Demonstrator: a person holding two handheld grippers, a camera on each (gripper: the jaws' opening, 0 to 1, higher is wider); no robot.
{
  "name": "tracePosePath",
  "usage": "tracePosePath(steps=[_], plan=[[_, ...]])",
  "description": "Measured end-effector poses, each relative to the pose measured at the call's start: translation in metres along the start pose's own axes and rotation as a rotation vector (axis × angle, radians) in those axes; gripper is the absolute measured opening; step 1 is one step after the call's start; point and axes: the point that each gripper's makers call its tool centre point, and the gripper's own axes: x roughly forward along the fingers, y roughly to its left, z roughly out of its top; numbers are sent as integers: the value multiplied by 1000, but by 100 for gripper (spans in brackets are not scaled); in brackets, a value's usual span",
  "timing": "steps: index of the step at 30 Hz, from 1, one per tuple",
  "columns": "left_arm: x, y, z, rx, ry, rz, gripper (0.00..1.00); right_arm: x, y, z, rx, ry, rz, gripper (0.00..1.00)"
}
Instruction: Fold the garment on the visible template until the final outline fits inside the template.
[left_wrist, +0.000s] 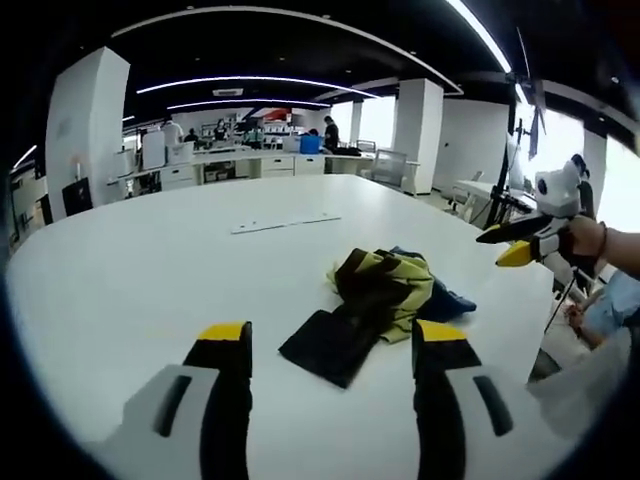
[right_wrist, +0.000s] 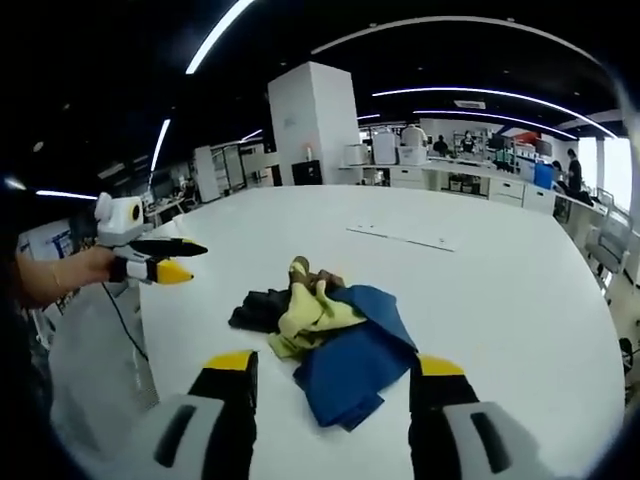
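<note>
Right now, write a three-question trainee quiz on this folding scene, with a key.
1. True or false: the garment lies flat and neatly folded on the white table.
2. Which colours show in the crumpled garment? A) red and white B) yellow, blue and black C) all green
3. Fill in: the left gripper and the right gripper both have their jaws ____, holding nothing.

Key: 1 false; it sits in a crumpled heap. 2 B. 3 open.
</note>
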Motion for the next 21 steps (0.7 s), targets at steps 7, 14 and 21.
tracePosePath(steps=[7,14,21], plan=[[26,-7,2,-2,3,-56,56,17,-9,2,-28,13,4,49],[43,-11,1,-5,11,-99,53,34,-16,6,-46,20,15,41],[63,-24,-8,-33,48,-155,49,52,-19,7,-82,40,33,37]])
